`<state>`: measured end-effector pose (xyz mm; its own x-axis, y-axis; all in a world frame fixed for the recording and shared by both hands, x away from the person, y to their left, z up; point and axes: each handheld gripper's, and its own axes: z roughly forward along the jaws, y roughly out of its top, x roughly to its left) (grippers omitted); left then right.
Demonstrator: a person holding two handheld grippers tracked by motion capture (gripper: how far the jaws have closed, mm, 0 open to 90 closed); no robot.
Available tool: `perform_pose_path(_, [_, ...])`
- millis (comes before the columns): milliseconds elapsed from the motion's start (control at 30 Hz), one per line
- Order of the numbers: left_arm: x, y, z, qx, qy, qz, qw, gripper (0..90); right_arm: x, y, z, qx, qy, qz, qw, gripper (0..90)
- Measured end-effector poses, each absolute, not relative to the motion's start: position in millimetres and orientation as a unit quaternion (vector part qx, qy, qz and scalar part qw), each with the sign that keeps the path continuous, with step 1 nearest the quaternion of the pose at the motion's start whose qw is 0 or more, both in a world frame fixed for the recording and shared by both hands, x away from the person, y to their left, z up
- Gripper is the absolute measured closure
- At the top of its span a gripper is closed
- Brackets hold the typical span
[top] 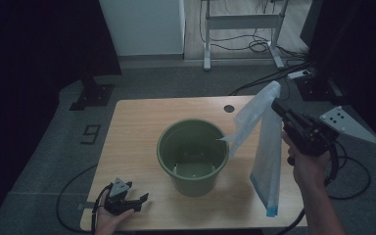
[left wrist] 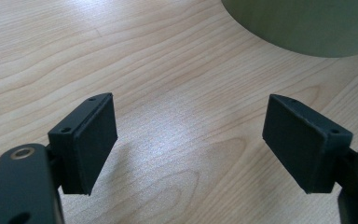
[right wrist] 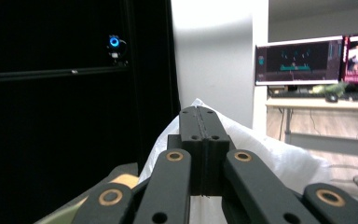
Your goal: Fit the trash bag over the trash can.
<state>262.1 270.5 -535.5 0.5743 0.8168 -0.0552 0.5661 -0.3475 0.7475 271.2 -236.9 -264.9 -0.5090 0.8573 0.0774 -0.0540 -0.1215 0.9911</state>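
Left gripper [top: 138,201]: nearest the camera in the high view, at the near left corner of the table, held low in the person's left hand [top: 111,219]; its jaws stand spread wide with nothing between them, over bare wood in the left gripper view.
Table [top: 137,127]: light wood, with a small dark round hole near its far edge.
Green pot [top: 192,155]: upright at the middle of the table, open top, right of and farther than the left gripper and apart from it; its lower wall [left wrist: 303,28] shows at the far right in the left gripper view.
White bag [top: 266,156]: translucent with a blue strip at its bottom edge, hanging right of the green pot; its lower end is at the near right part of the table, and whether it touches the wood cannot be told; one fold reaches toward the pot's rim.
Right gripper [top: 275,105]: raised above the right side of the table in the right hand [top: 307,166], jaws pressed together, pinching the white bag at its top edge; in the right gripper view the bag [right wrist: 279,158] bulges just behind the closed jaws.
Bag relative to gripper: it hangs below and nearer than the right gripper's tips, well apart from the left gripper.
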Motion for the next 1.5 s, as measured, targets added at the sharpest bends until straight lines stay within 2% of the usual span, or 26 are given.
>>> perform_pose_path(233, [262.2, 271.5, -535.3, 0.804, 0.430, 0.166, 0.376, 17.3, 266.7, -216.7, -239.9, 0.328, 0.571, 0.666, 0.350, 89.2])
perform_pose_path(467, [262.4, 272.8, -535.8, 0.804, 0.431, 0.165, 0.375, 17.3, 265.4, -195.6, -234.5, 0.308, 0.583, 0.667, 0.347, 89.1])
perform_pose_path(767, [262.3, 272.7, -536.2, 0.805, 0.430, 0.165, 0.375, 17.9, 274.5, -154.4, -274.5, 0.294, 0.630, 0.629, 0.347, 89.1])
perform_pose_path(933, [262.6, 273.3, -536.5, 0.804, 0.431, 0.162, 0.376, 17.9, 281.5, -138.9, -302.4, 0.298, 0.649, 0.617, 0.331, 89.1])
perform_pose_path(1500, [262.6, 271.0, -538.3, 0.809, 0.428, 0.157, 0.371, 17.9, 278.5, -114.3, -354.3, 0.292, 0.693, 0.593, 0.286, 89.0])
